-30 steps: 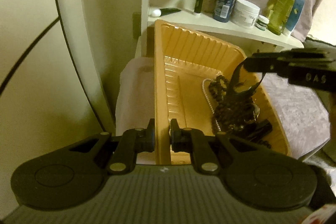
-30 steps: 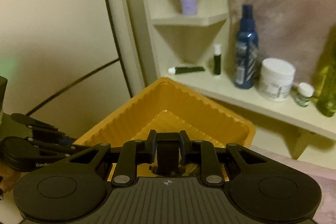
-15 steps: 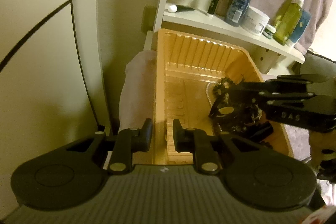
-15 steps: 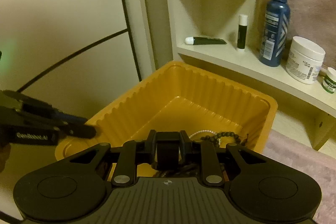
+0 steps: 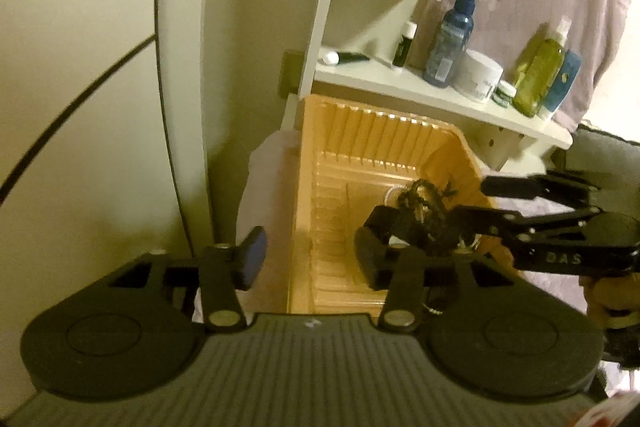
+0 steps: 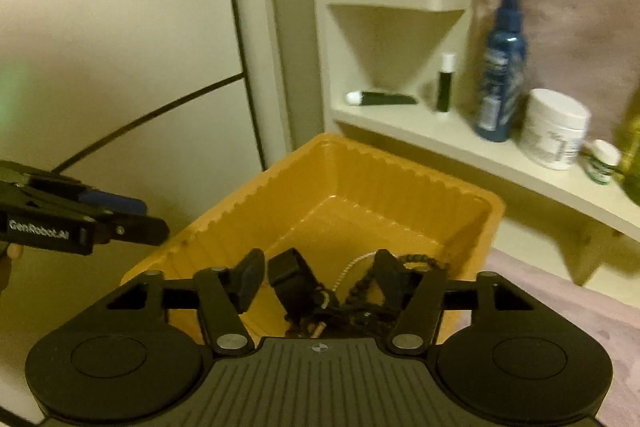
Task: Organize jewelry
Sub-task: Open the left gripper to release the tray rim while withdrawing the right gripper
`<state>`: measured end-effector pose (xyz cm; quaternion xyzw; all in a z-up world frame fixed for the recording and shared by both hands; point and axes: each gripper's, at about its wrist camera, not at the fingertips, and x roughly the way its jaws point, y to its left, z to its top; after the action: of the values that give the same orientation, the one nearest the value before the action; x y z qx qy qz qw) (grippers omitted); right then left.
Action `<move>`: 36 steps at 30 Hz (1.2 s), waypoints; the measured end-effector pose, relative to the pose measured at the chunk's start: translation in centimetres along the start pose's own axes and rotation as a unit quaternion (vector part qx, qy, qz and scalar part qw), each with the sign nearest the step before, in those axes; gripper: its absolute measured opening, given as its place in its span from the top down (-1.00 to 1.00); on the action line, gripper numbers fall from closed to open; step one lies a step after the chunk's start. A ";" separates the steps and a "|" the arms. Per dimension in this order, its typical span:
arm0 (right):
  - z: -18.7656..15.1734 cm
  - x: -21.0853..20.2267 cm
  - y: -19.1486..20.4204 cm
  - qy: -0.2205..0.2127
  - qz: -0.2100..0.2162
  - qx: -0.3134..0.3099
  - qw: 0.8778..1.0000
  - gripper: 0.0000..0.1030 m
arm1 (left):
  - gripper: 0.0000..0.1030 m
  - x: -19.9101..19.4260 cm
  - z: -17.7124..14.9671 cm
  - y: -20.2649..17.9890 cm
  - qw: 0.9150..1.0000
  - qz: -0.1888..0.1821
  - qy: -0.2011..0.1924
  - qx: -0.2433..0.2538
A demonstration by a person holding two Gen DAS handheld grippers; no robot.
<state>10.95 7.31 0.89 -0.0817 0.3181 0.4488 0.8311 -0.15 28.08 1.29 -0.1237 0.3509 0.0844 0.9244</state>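
Right gripper (image 6: 316,279) angled down into tray (image 6: 400,183), opening, jewelry (image 6: 360,311) loose btwn jaws

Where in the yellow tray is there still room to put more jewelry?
The tray floor is bare along its far wall and toward the corner near the white shelf. The near end is crowded: a pile of dark beads and a white bead string lies there, right under the opening right gripper. The shelf holds bottles.
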 end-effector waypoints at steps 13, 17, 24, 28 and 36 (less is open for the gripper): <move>-4.5 -9.9 -5.4 0.006 -0.107 0.165 0.980 -0.61 | -1.00 -3.9 -1.5 -5.1 0.999 0.011 -0.041 0.030; -6.4 -12.9 -6.5 0.019 -0.127 0.205 0.970 -0.63 | -1.00 -4.3 -2.6 -7.8 0.999 0.000 -0.036 0.039; -9.2 -16.7 -6.9 0.038 -0.151 0.215 0.964 -0.64 | -0.99 -4.3 -4.9 -12.3 0.999 -0.006 -0.001 0.044; -10.7 -18.0 -6.9 0.045 -0.160 0.221 0.961 -0.64 | -0.99 -4.0 -6.2 -14.2 0.998 -0.003 0.019 0.058; -12.9 -19.3 -6.1 0.061 -0.161 0.225 0.959 -0.64 | -0.99 -3.8 -8.4 -16.2 0.997 0.000 0.054 0.062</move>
<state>2.32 -15.06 1.54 0.0296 0.4438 0.2205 0.8680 -4.30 9.96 0.46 -0.0703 0.4052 0.0550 0.9098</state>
